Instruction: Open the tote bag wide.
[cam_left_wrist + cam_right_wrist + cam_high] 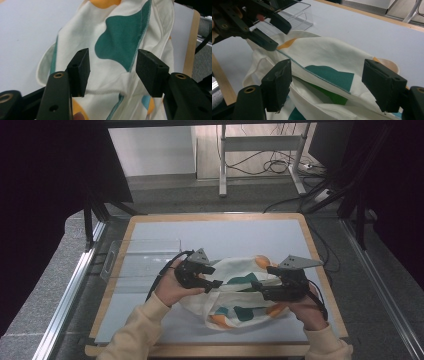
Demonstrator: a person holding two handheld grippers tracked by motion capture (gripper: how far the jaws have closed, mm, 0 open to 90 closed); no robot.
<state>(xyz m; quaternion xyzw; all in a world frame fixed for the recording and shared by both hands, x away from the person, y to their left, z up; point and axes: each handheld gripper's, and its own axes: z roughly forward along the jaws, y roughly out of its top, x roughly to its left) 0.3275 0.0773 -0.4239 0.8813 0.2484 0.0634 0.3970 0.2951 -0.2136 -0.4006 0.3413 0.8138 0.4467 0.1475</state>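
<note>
Just one bag (240,292), two grippers.

In the high view, the middle of the cream cloth (240,292) lies under the left gripper (212,277) and the right gripper (260,287), so its folds there cannot be read. The person's forearms are cut off by the bottom edge of the frame. The clear plastic tray (135,257) at centre left is so transparent that its near rim is hard to trace.

In the left gripper view, the cloth (117,42) runs off the top and bottom edges, and the gripper's body is cropped at the bottom.

In the right gripper view, the left gripper (270,35) is cut by the upper left corner; whether its lower jaw touches the cloth (324,55) is perhaps beyond telling.
</note>
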